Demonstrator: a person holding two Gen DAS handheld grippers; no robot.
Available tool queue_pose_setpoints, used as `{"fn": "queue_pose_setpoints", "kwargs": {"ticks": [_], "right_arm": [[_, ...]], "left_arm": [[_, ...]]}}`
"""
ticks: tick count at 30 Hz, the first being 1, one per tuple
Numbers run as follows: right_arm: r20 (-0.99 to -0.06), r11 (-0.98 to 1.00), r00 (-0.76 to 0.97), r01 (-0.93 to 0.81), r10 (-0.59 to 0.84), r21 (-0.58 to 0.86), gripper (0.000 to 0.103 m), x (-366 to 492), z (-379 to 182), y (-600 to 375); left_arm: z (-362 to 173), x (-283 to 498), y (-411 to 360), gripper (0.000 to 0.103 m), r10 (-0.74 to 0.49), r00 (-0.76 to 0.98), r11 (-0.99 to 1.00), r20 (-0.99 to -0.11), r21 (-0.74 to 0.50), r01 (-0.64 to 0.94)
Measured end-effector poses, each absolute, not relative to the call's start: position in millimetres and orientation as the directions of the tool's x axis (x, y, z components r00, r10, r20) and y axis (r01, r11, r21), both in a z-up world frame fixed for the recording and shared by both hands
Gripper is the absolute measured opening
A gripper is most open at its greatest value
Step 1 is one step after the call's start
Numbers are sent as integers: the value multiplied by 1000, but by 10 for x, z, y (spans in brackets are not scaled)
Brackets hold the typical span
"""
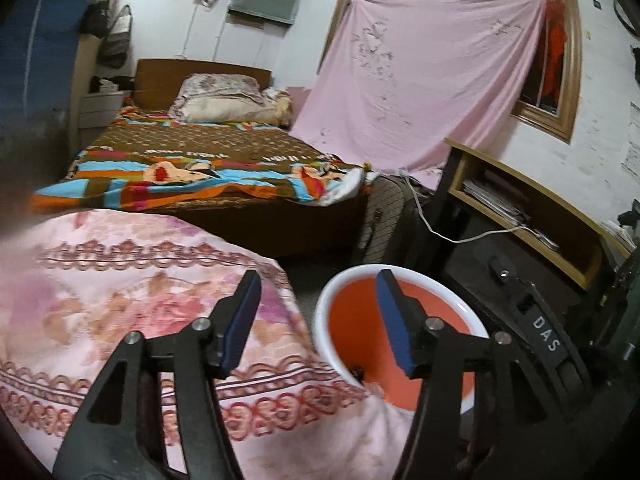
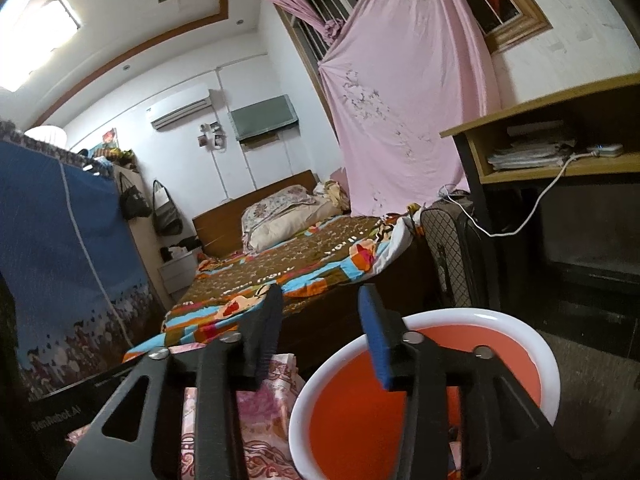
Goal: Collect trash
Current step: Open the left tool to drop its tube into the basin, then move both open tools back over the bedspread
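A brown patchwork bedspread (image 1: 208, 160) is spread over the wooden bed; a pink sheet (image 2: 392, 92) is hung across the window.

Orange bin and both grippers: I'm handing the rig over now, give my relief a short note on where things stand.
Left gripper: open, nothing between the pads, poised over the near edge of the pink floral blanket and the bin's rim.
Right gripper: open, empty, hovering above the bin.
Orange bin: white-rimmed, on the floor between the blanket and the desk.
Done: a small dark scrap lies inside the bin near its wall; what it is I cannot tell.
Left: no other trash shows in either wrist view, so look around the room before the next pick.
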State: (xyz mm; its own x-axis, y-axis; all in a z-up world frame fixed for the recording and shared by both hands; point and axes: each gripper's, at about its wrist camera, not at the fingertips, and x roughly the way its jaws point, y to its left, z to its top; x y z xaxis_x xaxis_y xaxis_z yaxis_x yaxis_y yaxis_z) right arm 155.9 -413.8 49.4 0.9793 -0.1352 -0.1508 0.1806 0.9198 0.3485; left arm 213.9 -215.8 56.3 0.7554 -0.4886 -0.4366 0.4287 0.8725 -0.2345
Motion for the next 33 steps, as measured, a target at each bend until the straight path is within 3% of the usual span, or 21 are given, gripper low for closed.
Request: {"fn": "queue_pose_setpoints", "kwargs": {"ticks": [7, 9, 11, 14, 18, 20, 33], "right_arm": [[-136, 939, 983, 160, -123, 306, 48, 1552, 541, -3986], [-130, 944, 984, 155, -122, 292, 55, 1543, 548, -3931], [-107, 945, 988, 136, -109, 297, 77, 1509, 562, -3903], [-73, 950, 993, 112, -95, 291, 84, 1455, 588, -3841], [-61, 960, 995, 94, -81, 263, 94, 1404, 601, -3736], [-50, 963, 996, 82, -72, 258, 103, 1365, 607, -3695], [17, 991, 999, 28, -31, 131, 103, 1016, 615, -3262]], "left_arm": [[603, 2035, -1855, 66, -416, 817, 909, -400, -219, 355], [611, 2003, -1764, 71, -389, 834, 920, -391, -218, 326], [617, 1992, -1692, 76, -364, 846, 929, -390, -217, 300], [611, 1926, -1539, 91, -312, 871, 945, -379, -218, 243], [610, 1834, -1378, 91, -268, 893, 956, -362, -214, 201], [593, 1762, -1301, 91, -241, 902, 964, -359, -197, 180], [517, 1349, -895, 91, -147, 931, 983, -333, -157, 99]]}}
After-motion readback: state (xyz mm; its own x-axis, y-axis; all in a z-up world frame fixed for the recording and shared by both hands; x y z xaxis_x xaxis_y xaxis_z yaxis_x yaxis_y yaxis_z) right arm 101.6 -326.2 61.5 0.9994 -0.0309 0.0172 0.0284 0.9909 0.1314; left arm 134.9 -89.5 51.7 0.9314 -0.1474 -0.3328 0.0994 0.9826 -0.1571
